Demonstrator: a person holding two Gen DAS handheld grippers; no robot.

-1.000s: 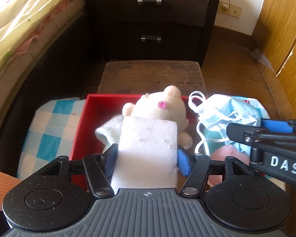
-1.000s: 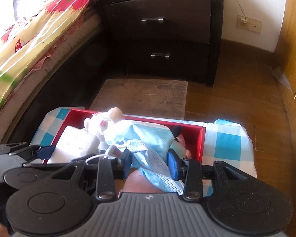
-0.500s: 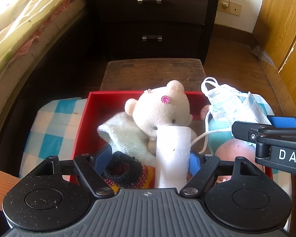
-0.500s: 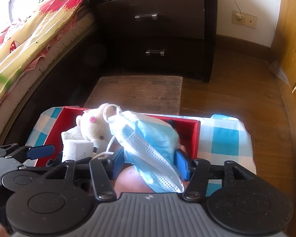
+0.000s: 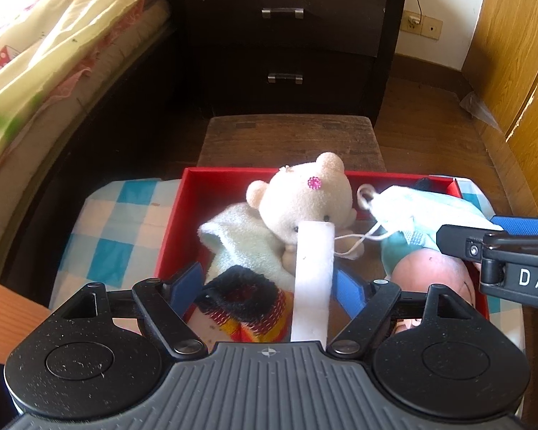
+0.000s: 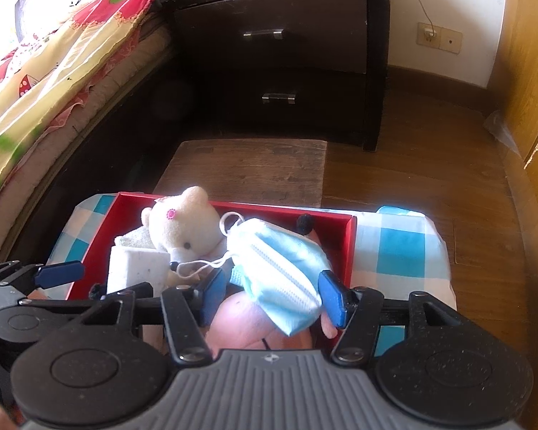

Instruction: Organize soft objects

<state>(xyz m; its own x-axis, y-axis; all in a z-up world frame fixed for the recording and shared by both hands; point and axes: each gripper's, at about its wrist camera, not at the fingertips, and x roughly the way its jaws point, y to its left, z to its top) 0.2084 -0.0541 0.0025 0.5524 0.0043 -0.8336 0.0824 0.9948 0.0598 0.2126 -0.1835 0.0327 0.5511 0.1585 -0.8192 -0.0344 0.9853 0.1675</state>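
A red box (image 5: 168,229) (image 6: 97,233) holds a white teddy bear (image 5: 305,200) (image 6: 183,225), a pale towel (image 5: 240,240), a knitted black-and-red piece (image 5: 247,297) and a pink soft toy (image 5: 430,272) (image 6: 247,326). My left gripper (image 5: 269,283) is open; a white sponge block (image 5: 314,279) (image 6: 136,268) stands on edge between its jaws, against the right blue pad. My right gripper (image 6: 274,295) is open over the box's right half; a blue face mask (image 6: 283,268) (image 5: 423,211) lies loose between its pads on the pink toy.
The box sits on a blue-and-white checked cloth (image 5: 114,229) (image 6: 398,251). Beyond it stand a low wooden stool (image 5: 290,139), a dark two-drawer nightstand (image 5: 283,46), a bed with a floral cover (image 5: 43,50) at left, and wooden doors (image 5: 520,53) at right.
Both grippers opened. The sponge was squeezed flat in my left jaws and now stands loose on edge. The mask slipped from my right jaws and settled onto the toys.
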